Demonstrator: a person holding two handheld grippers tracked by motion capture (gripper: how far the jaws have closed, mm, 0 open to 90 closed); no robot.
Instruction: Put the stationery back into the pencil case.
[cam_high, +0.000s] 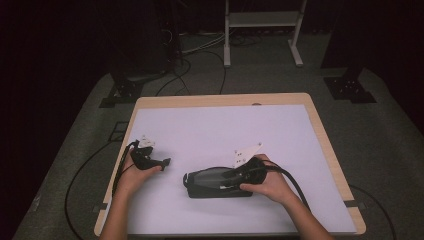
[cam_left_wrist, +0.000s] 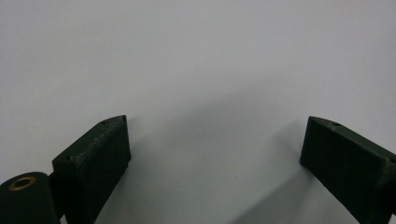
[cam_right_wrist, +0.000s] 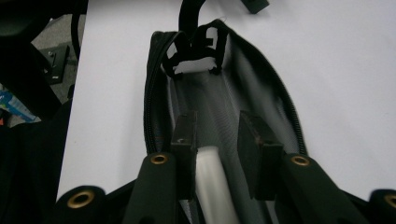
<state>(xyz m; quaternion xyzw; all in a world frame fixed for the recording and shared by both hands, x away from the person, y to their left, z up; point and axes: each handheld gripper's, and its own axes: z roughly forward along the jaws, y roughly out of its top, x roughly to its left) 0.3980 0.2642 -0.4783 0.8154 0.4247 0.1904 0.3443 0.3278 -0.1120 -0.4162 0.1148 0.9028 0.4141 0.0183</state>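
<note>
A black zip pouch (cam_high: 212, 184) lies on the white sheet, lengthwise left to right, its zip undone. My right gripper (cam_high: 229, 180) reaches into its right end. In the right gripper view the pouch (cam_right_wrist: 261, 88) gapes wide, showing a grey mesh lining and a black strap at the far end. A white tube (cam_right_wrist: 210, 179) lies inside, between the jaws of the right gripper (cam_right_wrist: 217, 123). The tube rests against the left jaw, and a gap separates it from the right jaw. My left gripper (cam_high: 161, 164) sits to the pouch's left. Its jaws (cam_left_wrist: 217, 123) stand wide apart over the bare sheet.
The white sheet (cam_high: 225, 125) covers a wooden table (cam_high: 322, 135). Cables trail off the table at both sides. On the floor beyond stand a metal frame (cam_high: 262, 20) and dark stand feet (cam_high: 350, 87).
</note>
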